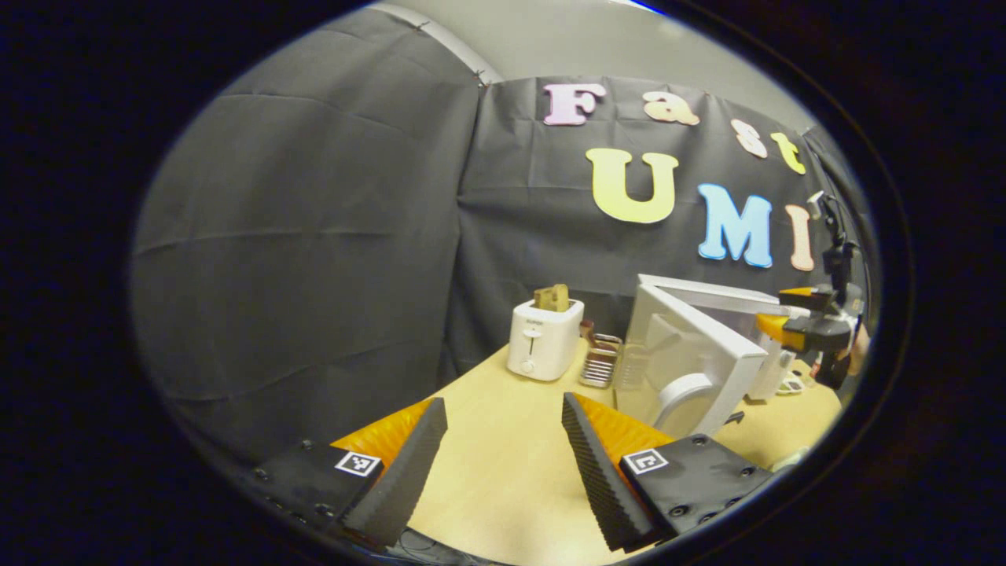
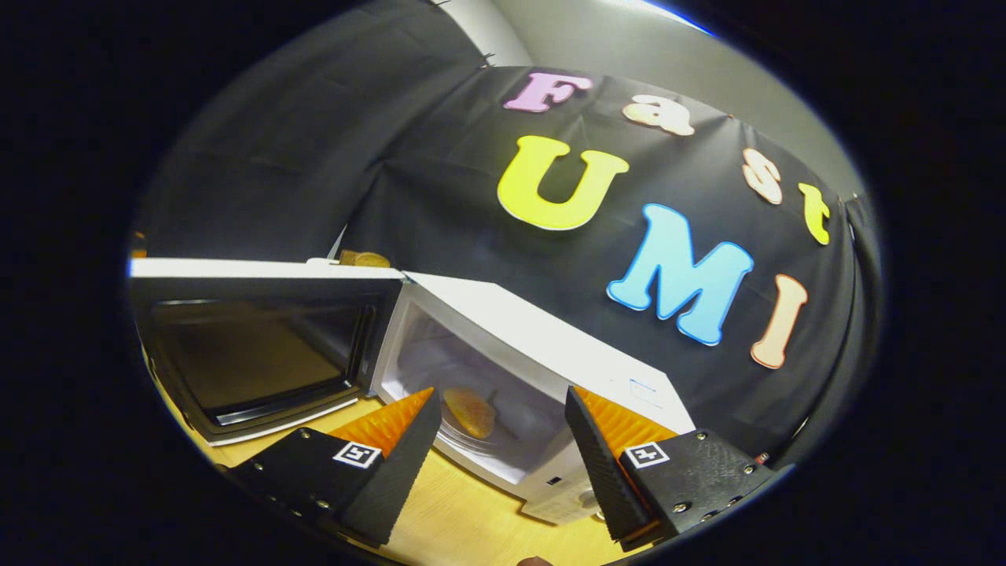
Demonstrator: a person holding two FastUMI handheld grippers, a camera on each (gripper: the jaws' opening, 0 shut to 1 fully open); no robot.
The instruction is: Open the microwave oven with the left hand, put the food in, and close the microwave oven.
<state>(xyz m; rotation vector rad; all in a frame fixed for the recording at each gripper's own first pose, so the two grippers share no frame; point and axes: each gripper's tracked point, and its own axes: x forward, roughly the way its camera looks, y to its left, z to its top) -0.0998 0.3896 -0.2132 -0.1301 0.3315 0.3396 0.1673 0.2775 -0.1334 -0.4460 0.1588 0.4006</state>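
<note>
Microwave oven [image 2: 503, 346] open, food [image 2: 469, 411] inside.

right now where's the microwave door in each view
Left gripper view: the microwave door stands swung open at right of centre, its outer face and handle toward the camera.
Right gripper view: the same door fills the left side, its dark inner window showing.
Shared landmark: the white microwave body hinged to it.
</note>
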